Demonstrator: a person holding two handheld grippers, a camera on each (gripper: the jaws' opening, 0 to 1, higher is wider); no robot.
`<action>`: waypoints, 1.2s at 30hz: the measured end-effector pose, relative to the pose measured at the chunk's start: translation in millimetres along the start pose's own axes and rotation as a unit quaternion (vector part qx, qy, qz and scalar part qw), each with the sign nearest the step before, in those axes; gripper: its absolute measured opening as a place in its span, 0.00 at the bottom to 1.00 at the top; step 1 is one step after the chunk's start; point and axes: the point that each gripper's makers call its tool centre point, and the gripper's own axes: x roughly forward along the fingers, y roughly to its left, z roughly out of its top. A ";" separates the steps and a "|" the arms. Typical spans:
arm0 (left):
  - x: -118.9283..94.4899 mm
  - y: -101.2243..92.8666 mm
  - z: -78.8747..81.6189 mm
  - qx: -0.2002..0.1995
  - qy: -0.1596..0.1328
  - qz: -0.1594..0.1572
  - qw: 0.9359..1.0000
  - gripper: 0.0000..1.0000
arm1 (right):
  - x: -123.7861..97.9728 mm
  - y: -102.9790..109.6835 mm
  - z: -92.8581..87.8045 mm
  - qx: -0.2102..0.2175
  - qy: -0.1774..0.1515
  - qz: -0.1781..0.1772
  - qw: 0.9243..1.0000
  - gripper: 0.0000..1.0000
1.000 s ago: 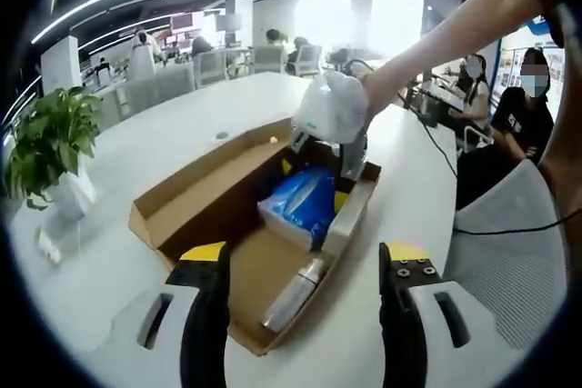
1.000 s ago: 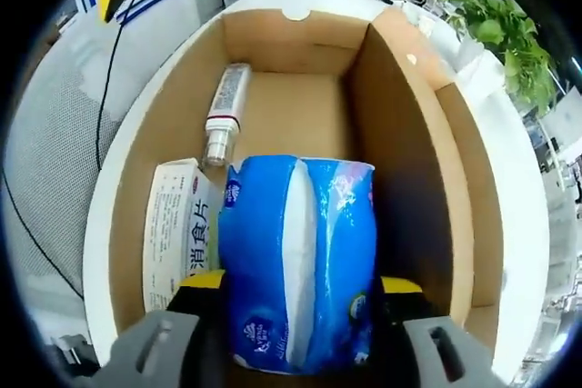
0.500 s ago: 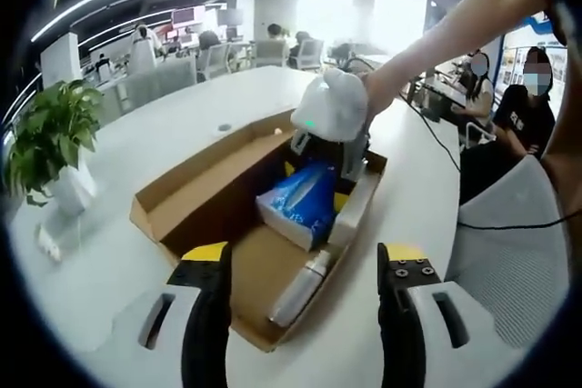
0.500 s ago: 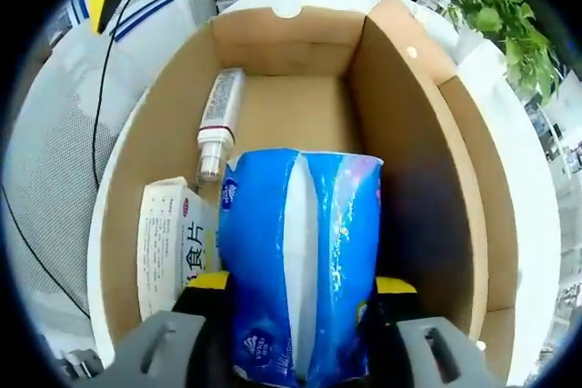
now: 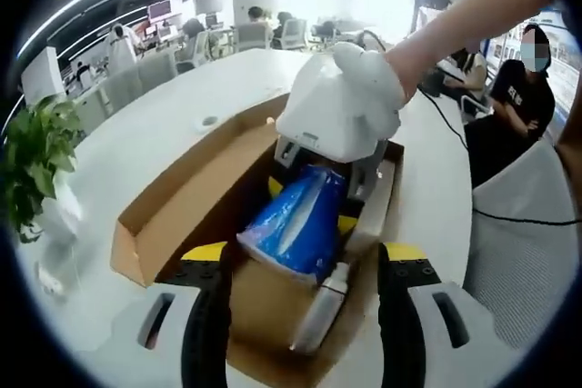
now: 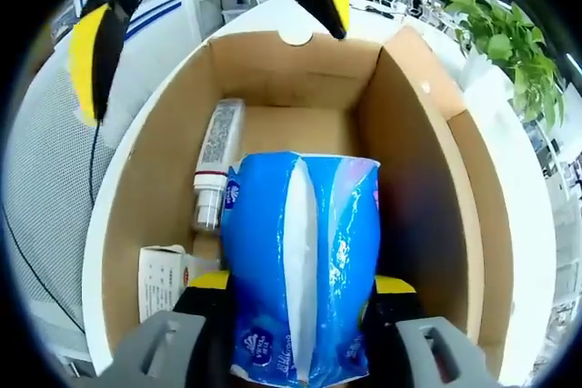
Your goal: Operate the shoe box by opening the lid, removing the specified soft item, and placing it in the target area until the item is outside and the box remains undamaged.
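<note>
- Blue tissue pack (image 6: pixel 300 261) sits clamped between the right gripper (image 6: pixel 296 293) jaws, tilted up inside the open cardboard box (image 6: pixel 164 152).
- Beside the pack, a white carton (image 6: pixel 162 281); beyond it, a bottle (image 6: pixel 215 163) on the box floor.
- Left gripper (image 5: pixel 300 265) hangs spread and empty over the box's near end.
- Farther off, a plant (image 5: pixel 32 161) on the white table (image 5: pixel 136 124).

A tissue pack (image 6: pixel 298 265) is sitting inside the open shoe box (image 6: pixel 414 179), a bottle (image 6: pixel 215 163) and a carton (image 6: pixel 162 281) lying beside it along one box wall, a potted plant (image 6: pixel 511 43) standing on the table (image 5: pixel 145 124) beyond the box.
</note>
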 end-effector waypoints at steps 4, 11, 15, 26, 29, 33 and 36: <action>18.1 2.3 -0.5 0.027 0.028 -0.017 0.999 0.66 | -0.8 -1.6 0.9 -0.002 -0.004 -0.001 1.000 0.58; 54.7 3.3 -5.0 0.065 0.069 -0.047 0.994 0.67 | -12.7 -4.6 -5.5 0.013 -0.010 0.002 1.000 0.65; 68.8 -2.2 -9.7 0.083 0.089 -0.070 0.990 0.68 | -11.0 -4.2 -14.5 0.012 -0.003 0.007 1.000 0.64; 95.7 -1.9 -40.3 0.160 0.152 -0.095 0.971 0.74 | -0.7 -2.8 -22.7 0.000 -0.002 0.005 1.000 0.64; 98.3 0.8 -43.7 0.168 0.157 -0.096 0.968 0.71 | -0.8 -3.0 -22.2 0.007 -0.014 0.007 1.000 0.64; 99.9 1.3 -44.7 0.165 0.156 -0.098 0.969 0.67 | 0.3 -3.3 -20.3 0.019 -0.024 0.007 1.000 0.63; 98.5 0.8 -45.0 0.164 0.144 -0.102 0.971 0.67 | 2.3 -3.5 -20.5 0.019 -0.030 -0.006 0.999 0.60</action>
